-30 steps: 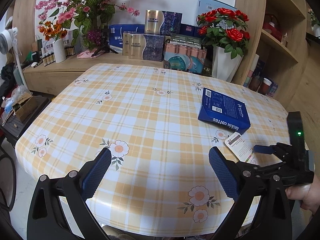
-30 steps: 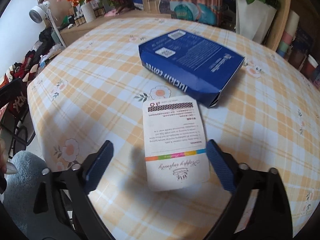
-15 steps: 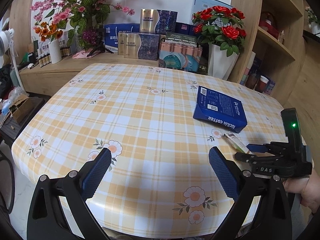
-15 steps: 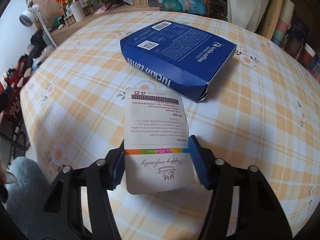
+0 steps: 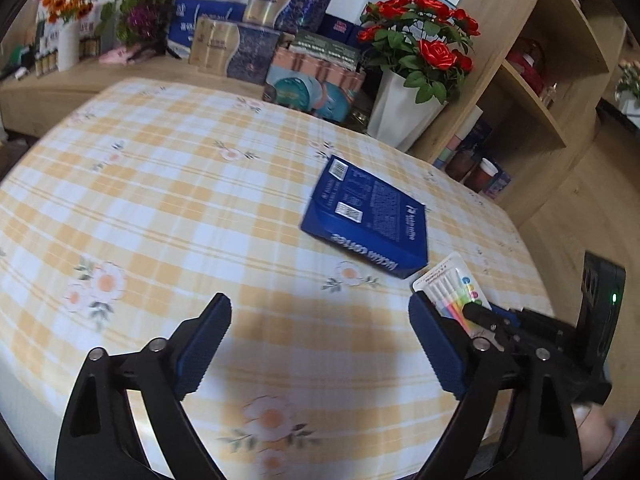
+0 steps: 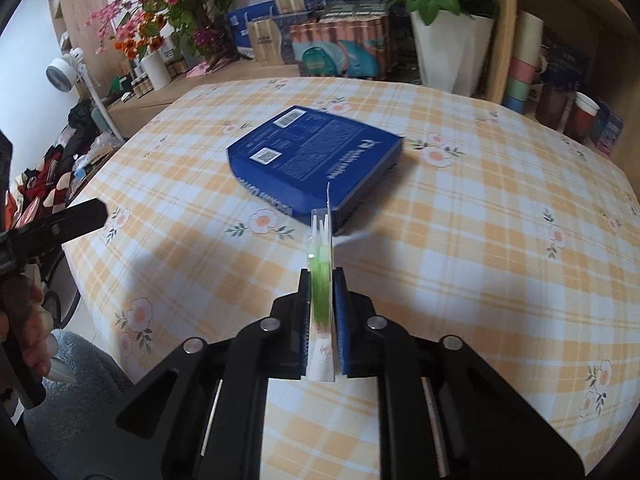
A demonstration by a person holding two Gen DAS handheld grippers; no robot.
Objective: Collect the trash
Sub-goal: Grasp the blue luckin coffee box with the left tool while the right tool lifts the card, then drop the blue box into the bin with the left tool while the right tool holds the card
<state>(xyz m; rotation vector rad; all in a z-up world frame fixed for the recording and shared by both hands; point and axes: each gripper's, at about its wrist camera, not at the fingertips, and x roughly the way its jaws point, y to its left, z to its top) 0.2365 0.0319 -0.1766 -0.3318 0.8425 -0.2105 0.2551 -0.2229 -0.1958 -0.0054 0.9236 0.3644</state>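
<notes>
A flat white packet (image 6: 320,240) with coloured sticks inside stands on edge between the pads of my right gripper (image 6: 322,276), whose jaws are closing on it and holding it above the checked tablecloth (image 6: 480,240). In the left wrist view the same packet (image 5: 452,284) sticks out of the right gripper (image 5: 478,314) at the right. A blue coffee box (image 6: 316,152) lies flat on the table just beyond. My left gripper (image 5: 318,308) hovers over the cloth, jaws wide and closing a little, nothing between them. The blue box (image 5: 368,212) lies ahead of it to the right.
A white vase of red roses (image 5: 404,120) and stacked gift boxes (image 5: 240,52) stand behind the table. A wooden shelf (image 5: 532,80) with cups rises at the right. A hand (image 6: 24,320) holds the left gripper beyond the table's left edge, above floor clutter.
My right gripper has shut on the packet, which lay flat on the cloth, and raised it on edge. The left gripper has swung toward the blue box and narrowed slightly.
</notes>
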